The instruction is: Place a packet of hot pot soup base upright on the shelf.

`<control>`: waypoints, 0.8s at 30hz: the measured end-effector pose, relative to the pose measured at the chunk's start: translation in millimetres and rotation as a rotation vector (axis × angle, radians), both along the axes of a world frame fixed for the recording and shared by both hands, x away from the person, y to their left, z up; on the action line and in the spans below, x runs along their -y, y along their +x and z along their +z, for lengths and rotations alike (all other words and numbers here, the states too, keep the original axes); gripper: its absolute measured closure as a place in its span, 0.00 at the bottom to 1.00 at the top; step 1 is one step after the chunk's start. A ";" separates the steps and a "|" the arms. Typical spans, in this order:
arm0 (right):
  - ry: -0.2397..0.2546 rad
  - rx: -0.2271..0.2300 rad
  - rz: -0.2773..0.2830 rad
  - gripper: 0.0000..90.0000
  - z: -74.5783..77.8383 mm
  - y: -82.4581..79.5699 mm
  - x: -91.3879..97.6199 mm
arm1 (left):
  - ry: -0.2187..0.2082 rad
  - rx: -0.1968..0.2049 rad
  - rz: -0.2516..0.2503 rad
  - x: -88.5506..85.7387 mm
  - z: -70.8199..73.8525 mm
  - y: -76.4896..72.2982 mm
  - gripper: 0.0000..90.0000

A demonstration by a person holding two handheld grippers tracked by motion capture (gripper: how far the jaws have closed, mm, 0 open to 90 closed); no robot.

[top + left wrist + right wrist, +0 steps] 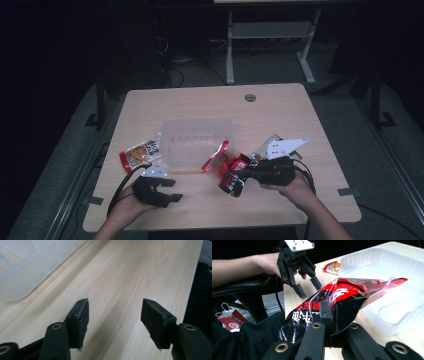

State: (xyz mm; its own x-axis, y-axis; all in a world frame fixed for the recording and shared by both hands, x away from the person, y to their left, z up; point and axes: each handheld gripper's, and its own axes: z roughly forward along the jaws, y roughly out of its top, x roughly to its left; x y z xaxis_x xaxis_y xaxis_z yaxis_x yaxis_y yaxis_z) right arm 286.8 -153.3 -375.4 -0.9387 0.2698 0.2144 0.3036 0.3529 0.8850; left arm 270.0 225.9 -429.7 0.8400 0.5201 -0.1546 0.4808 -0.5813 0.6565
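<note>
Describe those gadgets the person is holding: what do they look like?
Both are black. The left gripper and right gripper each carry a pale three-cornered plate with small holes, trail a black cable, and end in two flat-padded jaws on arms with brass-coloured rivets. The forearms are bare.

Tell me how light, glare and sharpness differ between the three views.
High view: lit table, dark surroundings. Left gripper view: bright, jaws sharp, container washed out. Right gripper view: glare on the red snack bag, jaws near the camera slightly soft.

Both grippers, left gripper (169, 190) and right gripper (248, 172), are black, brass-riveted, with grey three-cornered plates, trailing black cables, and bare forearms.
</note>
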 end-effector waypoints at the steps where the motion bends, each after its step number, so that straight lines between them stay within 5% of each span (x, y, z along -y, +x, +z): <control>1: -0.001 0.000 -0.004 1.00 1.7 2.1 -0.2 | -0.004 0.001 0.002 0.0 -0.2 0.2 0.42; 24: 0.013 0.028 -0.023 1.00 26.3 55.4 -28.5 | -0.002 0.006 0.013 -1.4 -7.9 4.7 0.35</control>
